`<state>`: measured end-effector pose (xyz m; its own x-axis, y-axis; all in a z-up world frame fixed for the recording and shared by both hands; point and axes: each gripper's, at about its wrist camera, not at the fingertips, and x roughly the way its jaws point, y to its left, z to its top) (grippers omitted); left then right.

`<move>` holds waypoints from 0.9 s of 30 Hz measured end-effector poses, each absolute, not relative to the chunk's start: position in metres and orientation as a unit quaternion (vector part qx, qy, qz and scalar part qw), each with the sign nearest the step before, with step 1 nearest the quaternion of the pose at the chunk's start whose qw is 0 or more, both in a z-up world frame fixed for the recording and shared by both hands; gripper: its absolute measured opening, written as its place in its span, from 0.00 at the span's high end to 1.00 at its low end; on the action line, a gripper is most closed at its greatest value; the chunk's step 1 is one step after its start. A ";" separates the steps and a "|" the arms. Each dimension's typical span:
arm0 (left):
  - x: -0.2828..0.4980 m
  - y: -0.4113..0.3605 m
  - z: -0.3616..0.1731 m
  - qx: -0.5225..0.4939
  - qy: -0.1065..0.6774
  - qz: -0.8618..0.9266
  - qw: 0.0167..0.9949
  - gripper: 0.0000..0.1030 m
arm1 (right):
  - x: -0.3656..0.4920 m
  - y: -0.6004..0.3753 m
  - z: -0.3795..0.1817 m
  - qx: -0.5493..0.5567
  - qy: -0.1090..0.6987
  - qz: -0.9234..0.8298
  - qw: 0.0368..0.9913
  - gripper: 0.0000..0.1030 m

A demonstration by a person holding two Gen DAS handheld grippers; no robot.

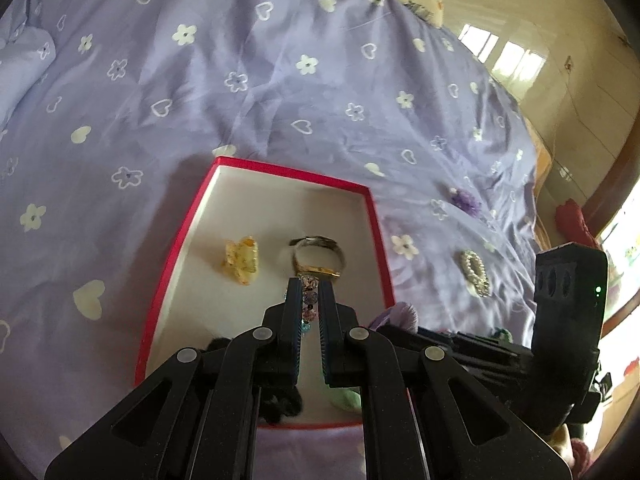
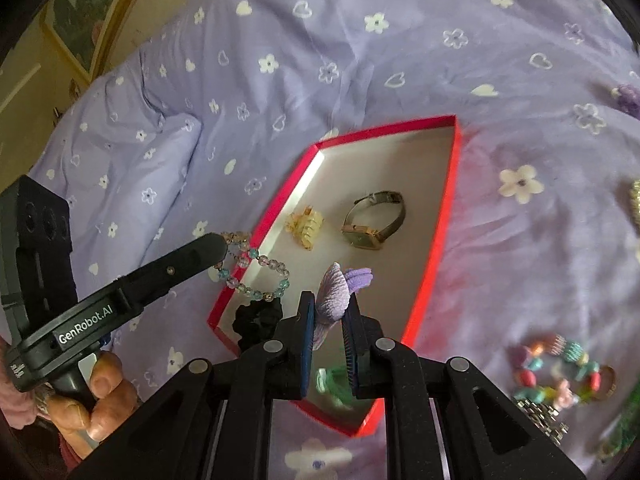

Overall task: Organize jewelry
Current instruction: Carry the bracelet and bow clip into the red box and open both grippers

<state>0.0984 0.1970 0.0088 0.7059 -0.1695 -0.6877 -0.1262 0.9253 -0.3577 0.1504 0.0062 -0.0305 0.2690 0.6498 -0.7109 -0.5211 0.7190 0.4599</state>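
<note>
A red box (image 1: pixel 188 216) (image 2: pixel 448 208) with a white inside lies on the purple bedspread. In it are a yellow hair claw (image 1: pixel 241 259) (image 2: pixel 305 226), a gold watch (image 1: pixel 318 256) (image 2: pixel 374 220), a black scrunchie (image 2: pixel 258 318) and a green item (image 2: pixel 330 380). My left gripper (image 1: pixel 309 284) (image 2: pixel 220 246) is shut on a clear bead bracelet (image 1: pixel 310 294) (image 2: pixel 256 272), holding it over the box's left edge. My right gripper (image 2: pixel 330 304) is shut on a purple scrunchie (image 2: pixel 334 292) above the box.
On the bedspread right of the box lie a pearl brooch (image 1: pixel 476 272), a purple flower clip (image 1: pixel 466 200) (image 2: pixel 628 96), a colourful bead bracelet (image 2: pixel 556 372), a ring (image 2: pixel 608 380) and a metal watch band (image 2: pixel 540 412). A pillow (image 2: pixel 168 148) lies left.
</note>
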 end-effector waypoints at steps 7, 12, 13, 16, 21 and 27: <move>0.113 0.215 -0.017 -0.199 0.400 0.013 0.894 0.94 | 0.164 0.027 -0.050 0.040 0.499 0.366 0.784 0.87; 0.117 0.224 -0.033 -0.198 0.411 0.028 0.889 0.94 | 0.170 0.036 -0.059 0.024 0.504 0.359 0.785 0.87; 0.119 0.226 -0.036 -0.199 0.414 0.030 0.888 0.94 | 0.170 0.036 -0.059 0.020 0.503 0.358 0.787 0.87; 0.122 0.229 -0.045 -0.198 0.423 0.036 0.884 0.94 | 0.170 0.040 -0.059 0.002 0.501 0.357 0.789 0.86; 0.123 0.234 -0.058 -0.202 0.435 0.044 0.877 0.94 | 0.171 0.045 -0.059 -0.020 0.501 0.356 0.789 0.84; 0.121 0.238 -0.063 -0.209 0.442 0.050 0.871 0.94 | 0.173 0.046 -0.058 -0.020 0.503 0.356 0.787 0.84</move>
<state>0.1212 0.2378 -0.0632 0.6038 -0.0966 -0.7913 -0.2725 0.9079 -0.3187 0.1725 0.0458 -0.0581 0.2408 0.5411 -0.8057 -0.5805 0.7456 0.3272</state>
